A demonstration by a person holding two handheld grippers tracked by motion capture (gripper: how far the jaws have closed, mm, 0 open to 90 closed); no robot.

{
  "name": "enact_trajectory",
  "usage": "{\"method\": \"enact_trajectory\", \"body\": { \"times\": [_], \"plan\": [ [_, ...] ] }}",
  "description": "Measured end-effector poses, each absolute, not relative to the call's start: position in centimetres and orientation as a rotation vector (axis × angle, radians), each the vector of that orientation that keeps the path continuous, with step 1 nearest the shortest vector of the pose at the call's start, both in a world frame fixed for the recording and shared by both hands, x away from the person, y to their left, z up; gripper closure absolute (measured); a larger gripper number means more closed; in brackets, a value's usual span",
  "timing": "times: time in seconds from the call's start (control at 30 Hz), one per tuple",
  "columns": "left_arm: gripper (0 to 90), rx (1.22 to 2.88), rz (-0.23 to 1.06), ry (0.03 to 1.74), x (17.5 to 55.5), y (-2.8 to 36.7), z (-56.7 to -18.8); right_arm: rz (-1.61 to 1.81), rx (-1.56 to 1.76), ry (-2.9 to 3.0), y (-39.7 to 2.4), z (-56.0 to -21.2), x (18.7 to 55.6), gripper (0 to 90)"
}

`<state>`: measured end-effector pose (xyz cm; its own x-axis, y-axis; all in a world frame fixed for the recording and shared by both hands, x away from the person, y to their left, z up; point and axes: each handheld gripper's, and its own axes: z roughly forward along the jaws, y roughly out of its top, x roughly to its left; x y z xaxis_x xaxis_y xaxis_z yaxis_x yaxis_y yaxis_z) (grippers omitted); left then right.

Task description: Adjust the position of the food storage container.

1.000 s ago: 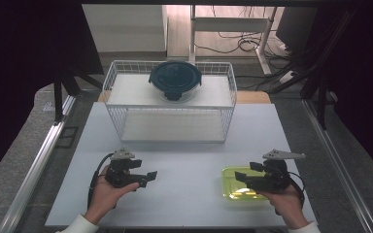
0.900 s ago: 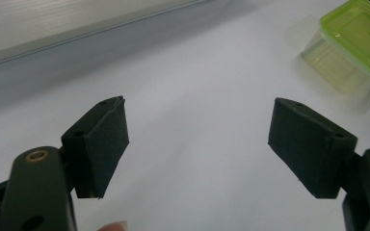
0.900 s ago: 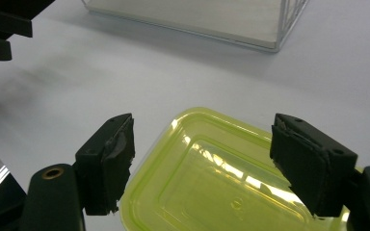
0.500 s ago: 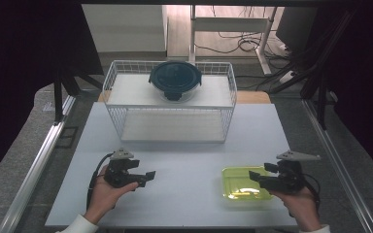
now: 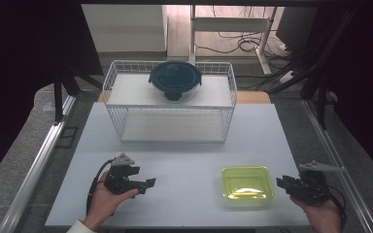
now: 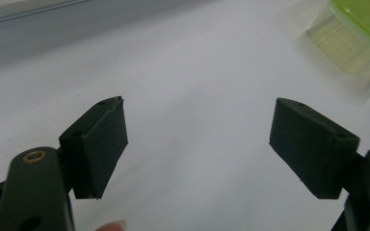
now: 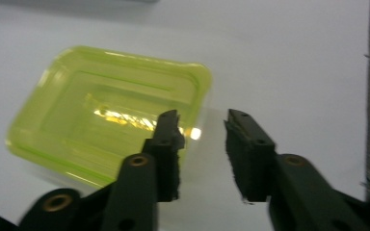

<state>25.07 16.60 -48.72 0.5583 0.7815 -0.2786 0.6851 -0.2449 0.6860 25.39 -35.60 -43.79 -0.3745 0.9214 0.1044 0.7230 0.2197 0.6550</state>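
Here, a white worktop (image 5: pixel 184 145) carries a yellow-green container (image 5: pixel 248 183) at near right, its long axis running left to right. Just right of it, the right gripper (image 5: pixel 282 183) points left at it, jaws spread a little and empty. At near left, the left gripper (image 5: pixel 149 183) points right, jaws spread wide over bare worktop. At the far edge, a white wire basket (image 5: pixel 126 121) holds a dark round lidded bowl (image 5: pixel 175 79). No writing is readable.

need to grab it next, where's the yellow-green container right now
In the high view the yellow-green container lies on the table's near right part, just left of the right tool and apart from it.
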Motion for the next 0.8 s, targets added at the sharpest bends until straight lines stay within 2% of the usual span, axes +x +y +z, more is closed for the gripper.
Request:
{"method": "enact_trajectory", "body": {
  "times": [0.03,0.07,0.1,0.13,0.17,0.23,0.8],
  "plan": [
    [20.3,1.994,0.15,1.176,25.0,16.5,-48.7,0.913,1.539,2.192,-35.6,-43.8,25.4,70.6],
    [20.2,1.996,0.149,1.172,25.0,16.4,-48.8,0.899,1.547,2.191,-35.8,-43.9,25.5,73.1],
    [20.3,1.996,0.146,1.173,25.0,16.4,-48.8,0.884,1.564,2.191,-36.1,-44.1,25.6,79.7],
    [20.3,1.995,0.145,1.174,25.0,16.4,-48.8,0.884,1.564,2.191,-36.1,-44.1,25.6,79.7],
    [20.3,1.999,0.145,1.176,25.0,16.4,-48.8,0.863,1.579,2.195,-36.4,-44.4,25.7,84.7],
    [20.4,1.999,0.145,1.182,25.0,16.4,-48.8,0.84,1.585,2.205,-36.7,-44.7,25.9,87.6],
    [21.0,2.018,0.124,1.205,25.0,16.3,-49.3,0.657,1.554,2.286,-35.6,-47.3,26.7,88.6]
  ]
}}
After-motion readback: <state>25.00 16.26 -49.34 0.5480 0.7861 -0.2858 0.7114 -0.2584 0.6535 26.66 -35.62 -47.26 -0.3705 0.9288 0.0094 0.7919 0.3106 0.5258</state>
